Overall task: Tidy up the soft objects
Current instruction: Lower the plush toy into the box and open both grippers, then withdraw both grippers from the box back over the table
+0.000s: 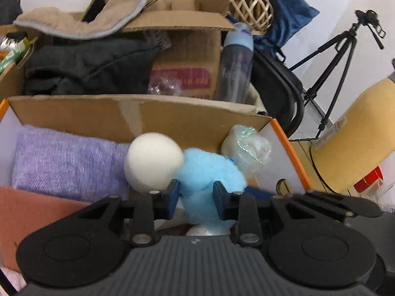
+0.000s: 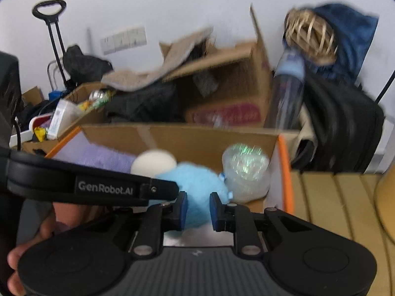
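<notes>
Both claws grip one blue plush (image 1: pixel 209 180). It is pale sky blue, fuzzy and rounded, with soft matted fibres, and a small blue tag or bow shows at its right edge in the right wrist view. The left claw (image 1: pixel 196 194) is narrowed on it, its dark blue pads pressing into the fluff on either side. The right claw (image 2: pixel 198 208) likewise pinches the plush between its blue pads. A hand (image 2: pixel 32 246) shows at the lower left of the right wrist view, beneath the left gripper's black body.

The plush hangs over the near side of the box (image 1: pixel 138 118), an open cardboard carton with orange-edged white flaps. Inside the box, to the left of the plush and touching it, lies a cream ball (image 1: pixel 153 157), smooth and matte. Further left in the box lies a folded lilac towel (image 1: pixel 66 160) with a woven texture. At the box's right corner, just beside the plush, sits a clear-wrapped bundle (image 1: pixel 246 148) of whitish stuff.

Behind the box stands a second carton with black cloth (image 1: pixel 86 69) and a beige towel (image 1: pixel 86 19) draped over it. Right of that stands a bottle (image 1: pixel 237 64) with a blue cap, and above the bottle a wicker ball (image 1: pixel 250 8).
</notes>
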A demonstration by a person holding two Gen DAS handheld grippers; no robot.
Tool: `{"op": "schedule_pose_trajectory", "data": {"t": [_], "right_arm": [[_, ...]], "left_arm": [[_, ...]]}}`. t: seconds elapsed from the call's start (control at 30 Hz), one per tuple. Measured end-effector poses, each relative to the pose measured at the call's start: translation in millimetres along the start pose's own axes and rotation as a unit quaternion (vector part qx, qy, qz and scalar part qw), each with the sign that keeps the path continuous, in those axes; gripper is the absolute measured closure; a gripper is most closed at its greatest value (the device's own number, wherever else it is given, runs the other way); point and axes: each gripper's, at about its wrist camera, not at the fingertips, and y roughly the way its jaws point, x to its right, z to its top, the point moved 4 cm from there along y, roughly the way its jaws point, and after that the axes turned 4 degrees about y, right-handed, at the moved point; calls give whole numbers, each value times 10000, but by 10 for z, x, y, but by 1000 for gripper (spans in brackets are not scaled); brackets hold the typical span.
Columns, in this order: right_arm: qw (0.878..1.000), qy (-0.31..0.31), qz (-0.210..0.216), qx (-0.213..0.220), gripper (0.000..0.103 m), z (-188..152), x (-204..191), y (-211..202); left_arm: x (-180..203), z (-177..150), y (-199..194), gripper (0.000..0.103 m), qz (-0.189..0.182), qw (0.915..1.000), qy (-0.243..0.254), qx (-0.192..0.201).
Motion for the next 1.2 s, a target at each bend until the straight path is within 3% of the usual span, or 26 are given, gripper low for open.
{"op": "schedule_pose_trajectory", "data": {"t": [0.1,0.23,0.37,0.5,0.67,0.77,0.9,0.97,1.07,1.2], "right_arm": [[9998,104,59,-160,82,17,14,7],[9999,115,42,84,82,42,-25,-330],[9990,-33,-2,451,82,84,-123,-987],[9966,-173,-134,793,73,59,-183,-1742],[9915,-287,-248,1243,62,-242,-289,-2660],[9883,-301,-296,1464,60,-531,-380,-3094],[9822,-425,-257,1809,48,-1016,-594,-3598],[9792,-524,-172,1952,45,-1290,-722,-3814],[9744,-654,-47,2152,33,-1755,-935,-4068],[9679,-816,25,2378,24,-2382,-1193,-4264]], "left_arm": [[-17,-2,-135,68,57,9999,-40,128],[110,-21,-594,67,146,9992,171,316],[216,-108,-1320,62,243,9964,317,750],[336,-505,-2125,51,198,9910,635,1163],[416,-1100,-2988,33,542,9803,932,1652],[450,-1571,-3475,24,828,9699,1076,2022],[495,-2329,-4025,7,1028,9537,1169,2572],[508,-2741,-4265,4,1095,9477,1117,2783],[528,-3328,-4543,0,1205,9375,918,3132],[552,-3944,-4612,0,1387,9370,905,3074]]}}
